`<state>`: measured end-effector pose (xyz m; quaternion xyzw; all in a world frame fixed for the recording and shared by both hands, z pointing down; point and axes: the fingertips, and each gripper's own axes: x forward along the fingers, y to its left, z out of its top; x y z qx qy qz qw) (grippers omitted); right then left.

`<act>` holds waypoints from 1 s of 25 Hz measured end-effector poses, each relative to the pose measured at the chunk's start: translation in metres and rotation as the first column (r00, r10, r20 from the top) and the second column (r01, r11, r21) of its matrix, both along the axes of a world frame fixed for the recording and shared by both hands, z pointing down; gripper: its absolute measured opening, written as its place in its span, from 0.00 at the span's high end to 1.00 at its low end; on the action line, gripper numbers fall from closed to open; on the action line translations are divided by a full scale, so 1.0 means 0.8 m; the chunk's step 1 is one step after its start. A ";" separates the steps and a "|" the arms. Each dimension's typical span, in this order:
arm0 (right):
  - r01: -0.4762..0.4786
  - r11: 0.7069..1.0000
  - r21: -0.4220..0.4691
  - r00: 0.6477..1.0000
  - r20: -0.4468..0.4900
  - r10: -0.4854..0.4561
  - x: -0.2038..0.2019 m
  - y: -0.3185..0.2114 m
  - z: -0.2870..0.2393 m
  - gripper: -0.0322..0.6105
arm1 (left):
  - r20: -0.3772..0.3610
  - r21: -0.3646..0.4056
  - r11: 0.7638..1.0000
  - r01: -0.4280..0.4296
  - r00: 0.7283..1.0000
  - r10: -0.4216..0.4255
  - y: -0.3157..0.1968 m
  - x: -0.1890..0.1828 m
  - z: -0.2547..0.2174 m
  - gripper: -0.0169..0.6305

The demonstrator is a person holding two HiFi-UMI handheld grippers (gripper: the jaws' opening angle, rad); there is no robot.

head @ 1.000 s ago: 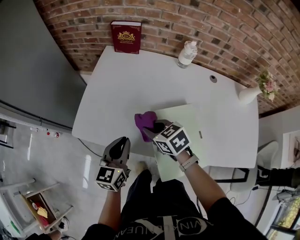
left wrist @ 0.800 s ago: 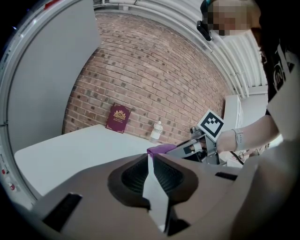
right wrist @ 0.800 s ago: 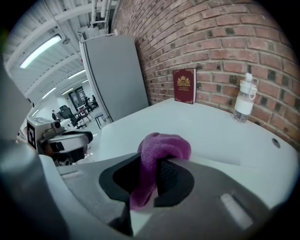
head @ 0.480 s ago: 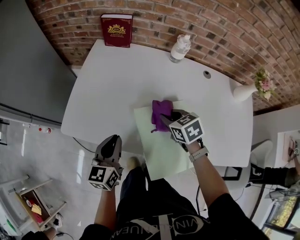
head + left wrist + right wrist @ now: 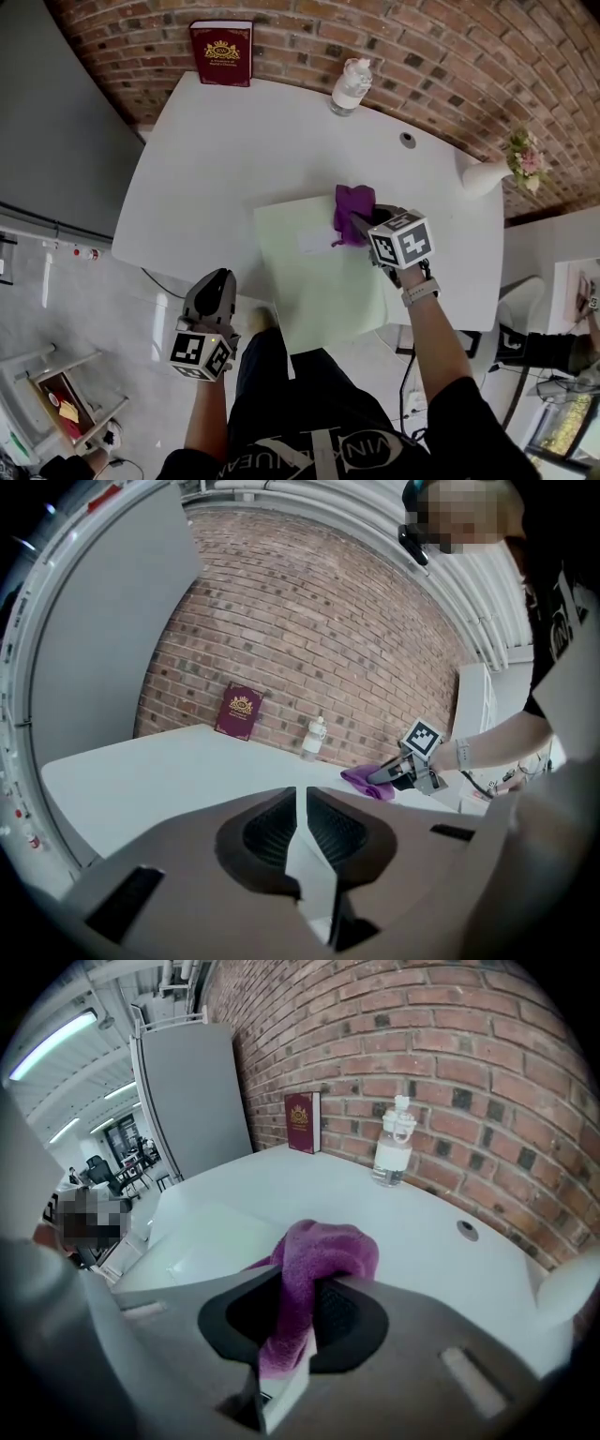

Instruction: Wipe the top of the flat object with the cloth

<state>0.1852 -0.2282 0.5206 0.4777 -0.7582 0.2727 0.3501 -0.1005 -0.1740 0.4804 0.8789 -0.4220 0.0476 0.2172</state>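
Observation:
A pale green flat board lies on the white table near its front edge. My right gripper is shut on a purple cloth and holds it down at the board's far right corner. In the right gripper view the cloth bulges out between the jaws, with the board to the left of it. My left gripper hangs off the table's front edge, left of the board, shut and empty. From the left gripper view the cloth shows far off.
A dark red book stands against the brick wall at the back left. A clear bottle stands to its right. A white vase with flowers sits at the table's right end, and a cable hole lies behind the board.
My right gripper has dragged the purple cloth across the far part of the board, from its left corner to its right corner. The left gripper has stayed off the table's front edge.

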 end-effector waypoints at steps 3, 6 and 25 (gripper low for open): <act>-0.001 1.000 -0.006 1.000 -0.031 0.001 0.020 0.003 0.000 0.85 | 0.007 -0.004 1.000 -0.004 1.000 0.004 0.008 0.003 0.003 0.92; -0.024 1.000 -0.010 0.997 -0.074 0.023 0.041 0.008 0.001 0.85 | 0.005 -0.008 1.000 0.001 1.000 -0.001 0.013 0.004 0.004 0.92; 0.302 0.951 0.067 0.901 0.305 -0.308 -0.261 0.130 -0.064 0.85 | -0.011 0.063 0.997 0.035 0.999 -0.035 0.004 0.005 -0.035 0.92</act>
